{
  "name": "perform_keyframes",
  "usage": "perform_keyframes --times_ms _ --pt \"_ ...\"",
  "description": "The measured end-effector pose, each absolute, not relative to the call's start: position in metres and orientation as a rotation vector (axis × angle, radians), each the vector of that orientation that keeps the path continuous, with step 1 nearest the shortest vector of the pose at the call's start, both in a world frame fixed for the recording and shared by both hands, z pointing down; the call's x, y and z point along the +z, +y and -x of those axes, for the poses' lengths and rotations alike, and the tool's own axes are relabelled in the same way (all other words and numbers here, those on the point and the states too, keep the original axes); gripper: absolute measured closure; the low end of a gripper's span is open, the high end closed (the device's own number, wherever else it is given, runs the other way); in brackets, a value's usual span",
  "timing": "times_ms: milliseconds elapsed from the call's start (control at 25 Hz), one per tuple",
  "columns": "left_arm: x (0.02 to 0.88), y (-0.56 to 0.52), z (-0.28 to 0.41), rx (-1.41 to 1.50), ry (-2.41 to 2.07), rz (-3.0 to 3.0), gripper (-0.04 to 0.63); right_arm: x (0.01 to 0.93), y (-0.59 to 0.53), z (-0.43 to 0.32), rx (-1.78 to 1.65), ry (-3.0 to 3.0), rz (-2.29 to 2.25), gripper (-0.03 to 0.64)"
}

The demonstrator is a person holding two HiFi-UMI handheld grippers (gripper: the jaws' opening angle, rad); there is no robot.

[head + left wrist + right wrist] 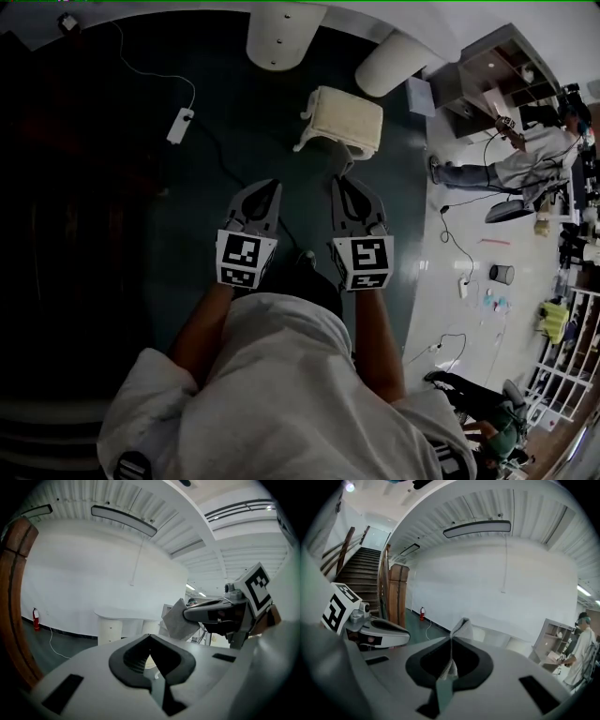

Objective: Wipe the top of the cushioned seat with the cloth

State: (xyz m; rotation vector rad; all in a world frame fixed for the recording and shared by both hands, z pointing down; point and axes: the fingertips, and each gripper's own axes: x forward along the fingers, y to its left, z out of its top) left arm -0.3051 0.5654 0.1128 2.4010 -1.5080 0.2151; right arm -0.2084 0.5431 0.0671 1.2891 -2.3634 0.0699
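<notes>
The right gripper (451, 641) is clenched on the cloth (462, 627), which looks limp and light and is best pinched at its fold. The left gripper (150, 636) is closed and empty. The cushioned seat (345, 117) stands on the floor (234, 141) ahead.

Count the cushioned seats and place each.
1. The cushioned seat stands on the floor just ahead of the right gripper, which holds the cloth. Others may hide in the dark left area.

A dark teal floor (234, 141) meets pale flooring (441, 309) on the right. A long lamp (477, 528) hangs under the ribbed ceiling (487, 506). A curved counter (119, 617) and a red fire extinguisher (35, 618) stand against the white wall (93, 573), with a wooden staircase (356, 569) at the side.
</notes>
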Motion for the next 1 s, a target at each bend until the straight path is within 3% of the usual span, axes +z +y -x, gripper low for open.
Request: perform_keyframes --times_ms 560,1000 --pt "0.123 0.441 0.286 0.258 -1.583 -2.352 0.581 0.099 0.388 0.173 0.134 -2.423 -1.182 0.6" --pt "0.156 0.306 0.213 0.385 -1.601 -2.256 0.581 0.134 0.231 0.067 0.263 -2.384 -1.216 0.6"
